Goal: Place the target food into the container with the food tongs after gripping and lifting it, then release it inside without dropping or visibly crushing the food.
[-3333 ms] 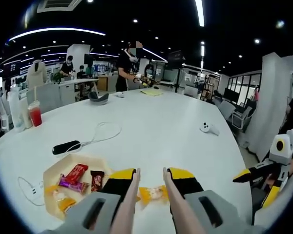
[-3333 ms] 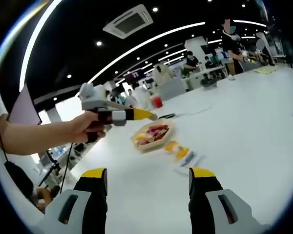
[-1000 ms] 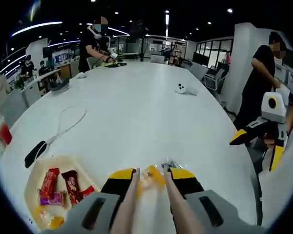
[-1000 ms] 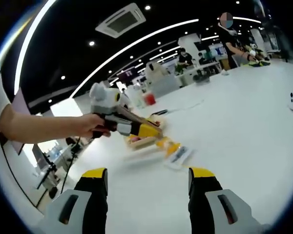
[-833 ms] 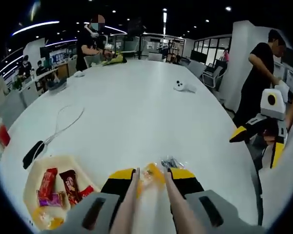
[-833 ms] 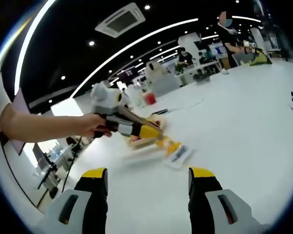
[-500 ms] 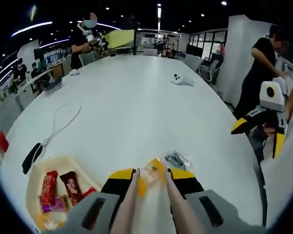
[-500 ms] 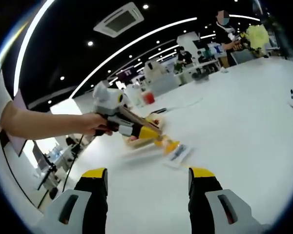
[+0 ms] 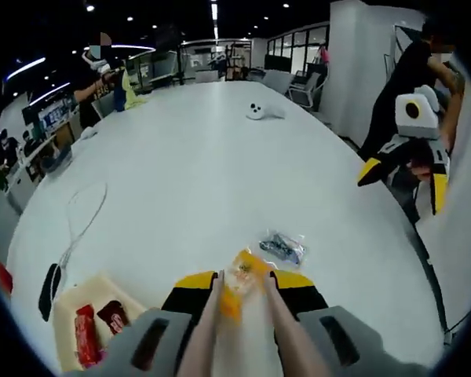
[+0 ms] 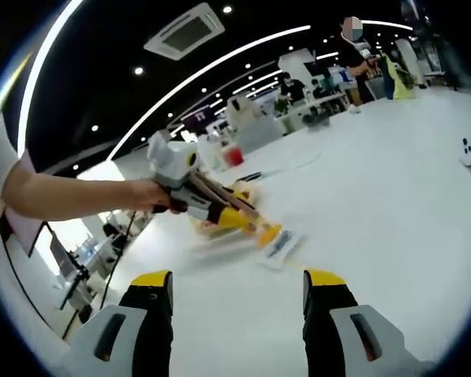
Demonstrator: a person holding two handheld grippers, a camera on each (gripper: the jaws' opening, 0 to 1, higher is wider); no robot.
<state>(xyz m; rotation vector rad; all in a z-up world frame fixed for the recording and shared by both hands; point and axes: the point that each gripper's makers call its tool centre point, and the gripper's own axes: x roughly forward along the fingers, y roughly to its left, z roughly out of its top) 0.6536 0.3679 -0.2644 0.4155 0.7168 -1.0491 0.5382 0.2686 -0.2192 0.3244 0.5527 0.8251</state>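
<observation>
the left gripper is working a pair of tongs, whose two pale arms are running up between its jaws and pinching an orange snack packet at their tips — the jaws are pressed in on the tongs, nearly closed. in the right gripper view the left gripper is showing with the packet at the tong tips, hanging just above the white table, beside a clear wrapper lying flat on it. the yellow tray, already holding red and dark bars, is sitting off to the left of the packet, near but apart. the right gripper is hovering with its jaws spread wide, gripping nothing. my read is that the carry toward the tray is the step in hand: it is calling for an even squeeze, a level sweep across, and letting go only once the packet is low over the tray. the packet's long axis is lying roughly in line with the tongs, pointing away from the hand, though blur is leaving its exact tilt unclear
</observation>
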